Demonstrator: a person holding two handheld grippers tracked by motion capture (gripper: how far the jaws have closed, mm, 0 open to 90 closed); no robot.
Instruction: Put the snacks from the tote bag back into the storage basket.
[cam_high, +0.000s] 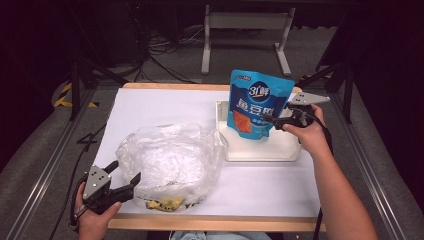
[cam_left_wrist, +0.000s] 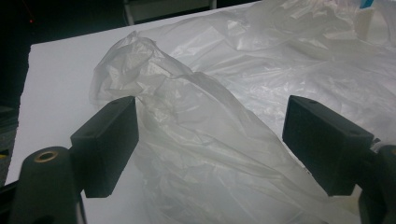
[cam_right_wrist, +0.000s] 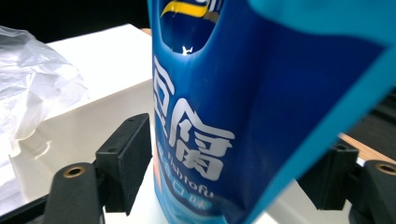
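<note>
- Left gripper (cam_high: 124, 176) — low at the table's near-left corner, jaws spread wide, grasping nothing, beside the clear plastic bag (cam_high: 170, 160).
- Right gripper (cam_high: 270, 120) — raised at the right, jaws apart around the blue pouch (cam_high: 257, 102); contact unclear.
- White tray (cam_high: 260, 150) — pouch upright over it.

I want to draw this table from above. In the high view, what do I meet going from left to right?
Left hand-held gripper → crumpled clear plastic bag → white tray with the blue fish tofu pouch standing in it → right hand-held gripper, jaws either side of the pouch.
</note>
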